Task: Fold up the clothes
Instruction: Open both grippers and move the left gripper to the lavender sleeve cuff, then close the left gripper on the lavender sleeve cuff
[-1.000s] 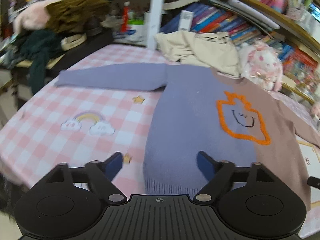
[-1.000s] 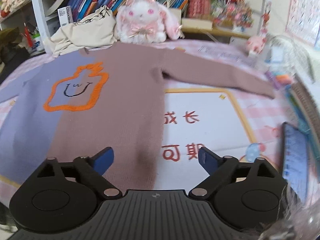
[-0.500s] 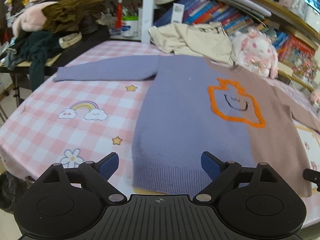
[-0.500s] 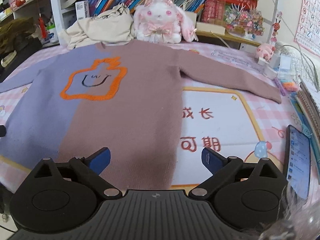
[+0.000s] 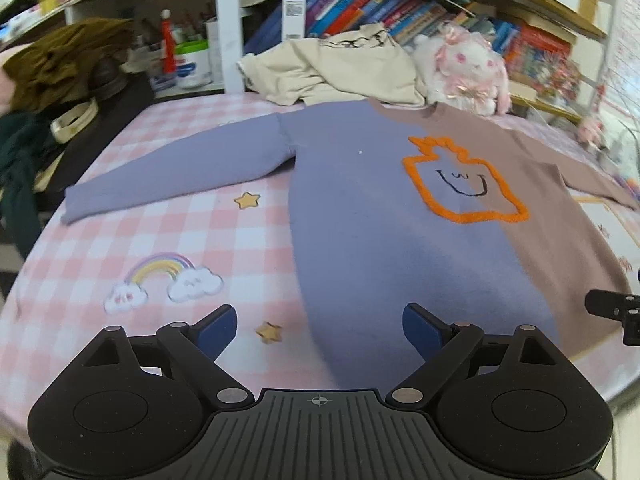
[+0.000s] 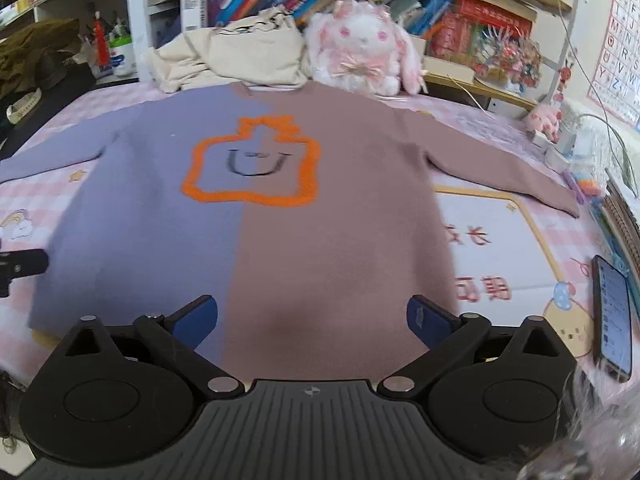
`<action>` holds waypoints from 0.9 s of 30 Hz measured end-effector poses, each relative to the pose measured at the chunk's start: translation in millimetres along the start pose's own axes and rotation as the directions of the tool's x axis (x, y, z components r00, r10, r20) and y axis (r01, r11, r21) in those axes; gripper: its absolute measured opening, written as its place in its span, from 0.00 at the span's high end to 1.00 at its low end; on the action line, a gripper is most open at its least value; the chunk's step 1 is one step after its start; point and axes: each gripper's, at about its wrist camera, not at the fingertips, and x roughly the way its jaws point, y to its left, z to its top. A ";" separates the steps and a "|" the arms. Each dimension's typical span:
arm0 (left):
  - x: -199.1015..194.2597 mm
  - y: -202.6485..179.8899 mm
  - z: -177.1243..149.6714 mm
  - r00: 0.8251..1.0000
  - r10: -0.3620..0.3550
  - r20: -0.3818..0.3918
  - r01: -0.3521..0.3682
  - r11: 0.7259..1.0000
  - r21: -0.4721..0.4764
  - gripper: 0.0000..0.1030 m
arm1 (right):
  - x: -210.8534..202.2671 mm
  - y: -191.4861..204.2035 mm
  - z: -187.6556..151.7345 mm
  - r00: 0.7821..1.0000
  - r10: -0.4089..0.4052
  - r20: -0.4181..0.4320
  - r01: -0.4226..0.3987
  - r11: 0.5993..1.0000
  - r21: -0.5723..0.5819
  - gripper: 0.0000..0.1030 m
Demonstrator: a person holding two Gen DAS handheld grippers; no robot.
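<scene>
A two-tone sweater [image 5: 380, 216], purple on the left half and mauve on the right, lies flat and face up on the pink checked tablecloth [image 5: 132, 240], sleeves spread. It bears an orange outlined shape with a smile [image 6: 252, 164]. My left gripper [image 5: 318, 326] is open and empty above the purple hem's left side. My right gripper [image 6: 312, 316] is open and empty above the hem, near the colour seam [image 6: 236, 264]. Each gripper's tip shows at the other view's edge.
A cream garment [image 6: 240, 56] and a pink plush rabbit [image 6: 360, 48] lie behind the collar, before bookshelves. A phone [image 6: 612, 312] lies at the right edge of the table. Dark clothes [image 5: 52, 80] are piled at the far left.
Both grippers have moved in over the sweater's hem after pulling back. The left view has swung leftwards, the right view towards the sweater's middle. Both stay open.
</scene>
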 end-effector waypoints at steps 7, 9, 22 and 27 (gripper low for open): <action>9.5 45.2 9.6 0.999 -0.049 0.000 0.049 0.997 0.061 0.10 | -0.6 59.5 0.3 1.000 -0.020 -0.004 0.019 1.000 -0.007 0.01; 11.5 58.3 11.0 0.999 -0.054 0.004 0.054 0.996 0.071 0.10 | 0.7 72.1 1.4 1.000 -0.025 -0.002 0.025 1.000 0.009 0.00; 29.5 177.5 22.7 0.994 0.040 0.106 -0.010 0.964 -0.266 0.10 | 4.7 122.7 19.0 0.998 -0.055 0.015 0.056 0.998 -0.026 0.01; 41.8 224.4 27.1 0.987 0.085 0.133 -0.019 0.901 -0.433 0.11 | 3.0 124.6 20.1 0.997 -0.080 0.020 0.081 0.996 -0.042 0.01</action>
